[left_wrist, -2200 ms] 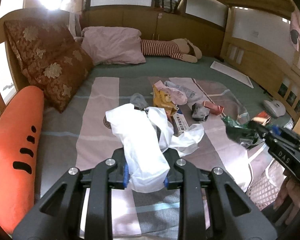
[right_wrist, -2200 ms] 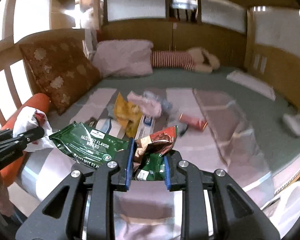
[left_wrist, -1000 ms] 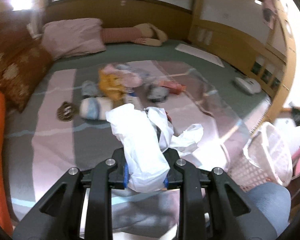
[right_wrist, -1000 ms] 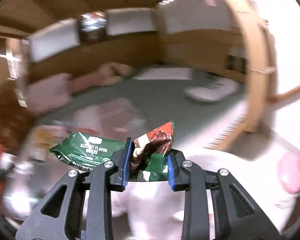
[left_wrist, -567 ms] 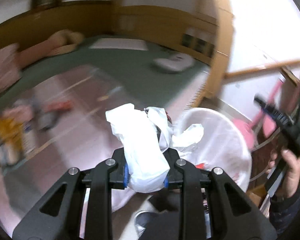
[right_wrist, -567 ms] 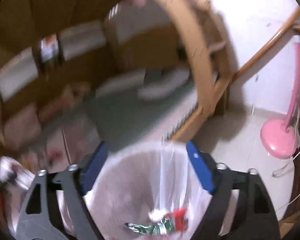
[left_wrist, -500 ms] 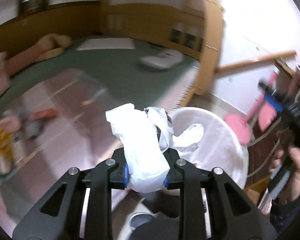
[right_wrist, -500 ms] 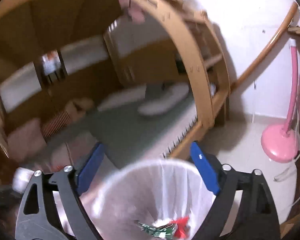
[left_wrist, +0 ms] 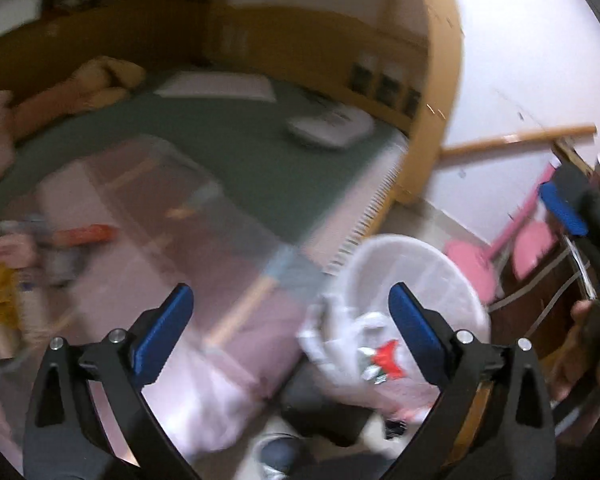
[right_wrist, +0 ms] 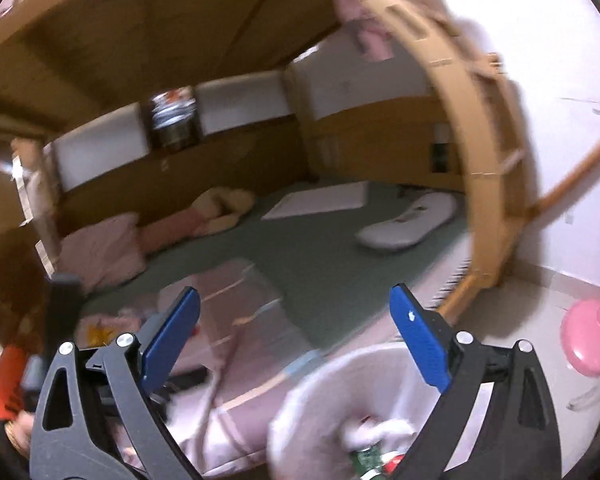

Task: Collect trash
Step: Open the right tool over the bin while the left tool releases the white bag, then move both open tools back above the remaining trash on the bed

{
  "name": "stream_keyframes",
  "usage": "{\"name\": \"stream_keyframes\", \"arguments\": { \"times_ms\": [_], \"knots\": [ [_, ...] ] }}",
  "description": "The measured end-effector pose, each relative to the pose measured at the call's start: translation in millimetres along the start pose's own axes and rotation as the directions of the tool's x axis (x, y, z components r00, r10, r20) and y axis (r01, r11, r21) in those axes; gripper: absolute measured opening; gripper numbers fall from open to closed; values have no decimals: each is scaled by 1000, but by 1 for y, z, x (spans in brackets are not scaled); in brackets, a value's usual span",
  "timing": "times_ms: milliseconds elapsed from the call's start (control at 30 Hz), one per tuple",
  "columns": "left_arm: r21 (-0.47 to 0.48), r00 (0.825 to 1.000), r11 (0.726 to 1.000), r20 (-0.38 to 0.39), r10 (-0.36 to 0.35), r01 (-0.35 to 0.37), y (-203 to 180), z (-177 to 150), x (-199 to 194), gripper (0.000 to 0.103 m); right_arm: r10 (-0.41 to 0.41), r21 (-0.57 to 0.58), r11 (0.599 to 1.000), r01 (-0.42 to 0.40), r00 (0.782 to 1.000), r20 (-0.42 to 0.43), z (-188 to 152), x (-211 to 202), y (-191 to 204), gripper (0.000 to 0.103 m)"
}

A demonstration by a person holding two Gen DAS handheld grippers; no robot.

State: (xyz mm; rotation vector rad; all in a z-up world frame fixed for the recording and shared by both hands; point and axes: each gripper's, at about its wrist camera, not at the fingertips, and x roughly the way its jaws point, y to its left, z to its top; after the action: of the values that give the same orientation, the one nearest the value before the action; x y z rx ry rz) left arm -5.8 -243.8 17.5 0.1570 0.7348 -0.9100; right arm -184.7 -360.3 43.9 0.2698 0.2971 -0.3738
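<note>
2 grippers (left_wrist: 286, 306) (right_wrist: 294, 312) just opened, empty, above white bin (left_wrist: 404, 256); no legible writing.

Your left gripper (left_wrist: 290, 320), right gripper (right_wrist: 296, 322): black skeletal frames, triangular cutouts, silver screws, blue finger pads (left_wrist: 162, 332); white speck, right pad at 3 o'clock.

bed (left_wrist: 228, 140): green sheet | pink blanket (left_wrist: 132, 216) | blurred litter, probably wrappers (left_wrist: 40, 240)
</note>
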Motion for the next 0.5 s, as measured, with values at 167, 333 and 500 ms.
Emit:
{"name": "stream_keyframes", "arguments": {
  "times_ms": [167,333,500],
  "knots": [
    [-155,960,954,70,271,-258,98,-22,-81,100,151,-165,971,-173,979,-139,-19,58,106,94],
    [-343,875,821,-6,483,-456,178,-62,-140,100,309,-200,905,-375,904,-297,-40,107,212,94],
    [-421,858,766,-59,511,-486,228,-91,-152,100,337,-268,857,-441,872,-354,-56,129,280,93]
  ]
}}
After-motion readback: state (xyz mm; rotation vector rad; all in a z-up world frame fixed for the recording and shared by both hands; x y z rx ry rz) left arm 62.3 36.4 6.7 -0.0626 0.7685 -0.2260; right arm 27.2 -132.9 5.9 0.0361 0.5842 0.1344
